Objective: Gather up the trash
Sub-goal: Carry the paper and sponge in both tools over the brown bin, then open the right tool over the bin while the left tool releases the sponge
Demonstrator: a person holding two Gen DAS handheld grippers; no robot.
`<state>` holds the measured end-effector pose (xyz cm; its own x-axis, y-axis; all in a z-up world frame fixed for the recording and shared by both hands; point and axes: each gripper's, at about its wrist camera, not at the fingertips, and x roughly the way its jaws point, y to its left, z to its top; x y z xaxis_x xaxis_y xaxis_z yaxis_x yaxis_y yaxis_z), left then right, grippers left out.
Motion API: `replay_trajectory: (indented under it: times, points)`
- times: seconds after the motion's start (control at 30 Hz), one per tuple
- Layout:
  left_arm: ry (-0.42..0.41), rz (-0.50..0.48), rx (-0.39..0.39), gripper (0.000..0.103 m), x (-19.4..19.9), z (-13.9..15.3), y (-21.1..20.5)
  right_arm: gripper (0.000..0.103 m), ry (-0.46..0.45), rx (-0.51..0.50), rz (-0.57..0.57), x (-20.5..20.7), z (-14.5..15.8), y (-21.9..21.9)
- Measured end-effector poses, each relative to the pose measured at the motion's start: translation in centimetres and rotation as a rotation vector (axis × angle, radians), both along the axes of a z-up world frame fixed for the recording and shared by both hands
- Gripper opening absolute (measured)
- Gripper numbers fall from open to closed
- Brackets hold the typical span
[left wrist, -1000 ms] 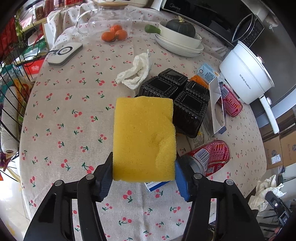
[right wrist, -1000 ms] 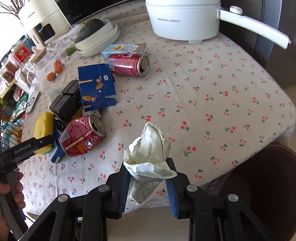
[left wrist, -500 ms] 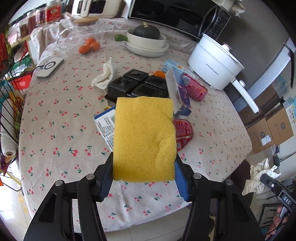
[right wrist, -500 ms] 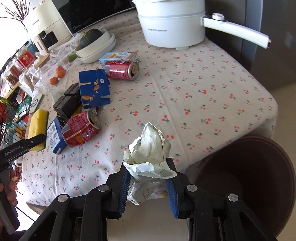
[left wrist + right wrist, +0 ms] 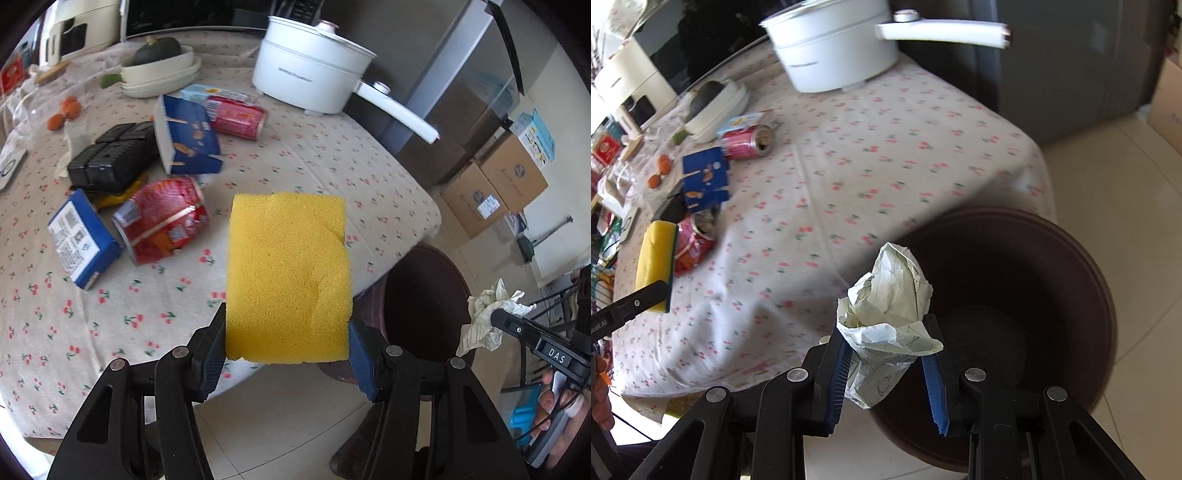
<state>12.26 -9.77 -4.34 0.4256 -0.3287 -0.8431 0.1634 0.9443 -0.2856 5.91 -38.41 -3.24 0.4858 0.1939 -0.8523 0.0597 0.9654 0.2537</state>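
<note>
Right tool (image 5: pixel 886 363) over brown bin (image 5: pixel 1082 266), cherry-print tablecloth (image 5: pixel 849 155), tiled floor (image 5: pixel 1126 177)

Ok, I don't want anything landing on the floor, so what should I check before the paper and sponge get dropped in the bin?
1. Right gripper clamped on the crumpled paper: ok.
2. Paper over the brown bin's opening: cannot tell; it appears near the rim on the table side.
3. Bin opening unobstructed: ok, nothing covers it.
4. Left gripper clamped on the yellow sponge: ok.
5. Sponge over the bin: not ok; it hangs at the edge of the table, the bin off to the right.
6. Two grippers apart from each other: ok, neither crowds the other.
</note>
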Motion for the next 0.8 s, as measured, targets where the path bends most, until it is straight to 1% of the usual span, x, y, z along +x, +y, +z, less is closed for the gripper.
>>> replay_trajectory:
  times: [0.2, 0.37, 0.5, 0.67, 0.73, 0.77, 0.8]
  points:
    - [0.025, -0.133, -0.002, 0.061, -0.9, -1.5, -6.6, 0.033, 0.029, -0.006, -0.067, -1.9, -1.3, -4.0]
    - [0.041, -0.230, -0.007, 0.061, -1.6, -2.8, -11.3, 0.033, 0.057, -0.011, -0.106, -3.1, -2.4, -6.3]
    - [0.045, -0.291, -0.003, 0.061, -1.7, -3.9, -14.2, 0.033, 0.067, -0.016, -0.118, -3.5, -2.8, -7.2]
    - [0.032, -0.328, -0.014, 0.061, -1.5, -4.8, -16.1, 0.033, 0.083, -0.023, -0.128, -3.8, -3.4, -8.1]
    - [0.029, -0.340, -0.013, 0.063, -1.2, -5.0, -16.4, 0.034, 0.088, -0.026, -0.134, -3.9, -3.6, -8.5]
    - [0.036, -0.345, -0.002, 0.066, -1.1, -5.1, -16.6, 0.034, 0.091, -0.028, -0.137, -3.9, -3.7, -8.6]
    - [0.042, -0.344, 0.011, 0.073, -1.1, -5.2, -16.7, 0.034, 0.093, -0.030, -0.139, -4.0, -3.7, -8.7]
